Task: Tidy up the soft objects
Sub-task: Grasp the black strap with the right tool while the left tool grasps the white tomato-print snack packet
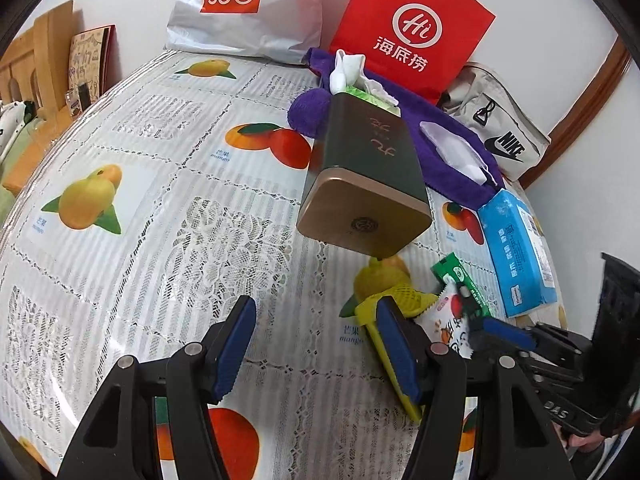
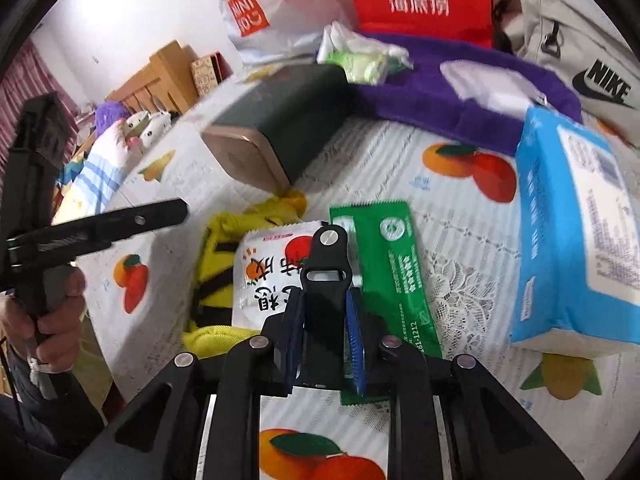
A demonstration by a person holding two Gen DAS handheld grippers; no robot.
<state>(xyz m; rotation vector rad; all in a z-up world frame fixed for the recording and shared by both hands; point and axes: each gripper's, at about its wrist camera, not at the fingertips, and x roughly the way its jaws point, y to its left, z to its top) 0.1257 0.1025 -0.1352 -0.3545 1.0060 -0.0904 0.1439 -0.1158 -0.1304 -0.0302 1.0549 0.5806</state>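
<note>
Left wrist view: the left gripper (image 1: 316, 344) hangs over the surface (image 1: 160, 240) with its jaws spread wide and nothing between them. Its right finger sits just beside a yellow cloth (image 1: 384, 292) lying on the fruit-print cover.

Ahead, a dark green tin (image 1: 368, 172) lies on its side, its gold base toward the camera, with white tissue (image 1: 352, 72) spilling from the far end. Behind it a purple towel (image 1: 448, 140) spreads along the back, under a red paper bag (image 1: 412, 28), with a white MINISO bag (image 1: 248, 4) to the left and a grey Nike bag (image 1: 500, 124) to the right. A blue tissue pack (image 1: 516, 252) lies near the right edge.

In the right wrist view the right gripper (image 2: 324, 336) has its jaws drawn in against a black part between the blue pads; I cannot tell what that part is. Under it lie a white snack packet (image 2: 272, 268) and a green sachet (image 2: 392, 268), side by side, the packet resting on the yellow cloth, all crowded between the tin and the blue pack.
</note>
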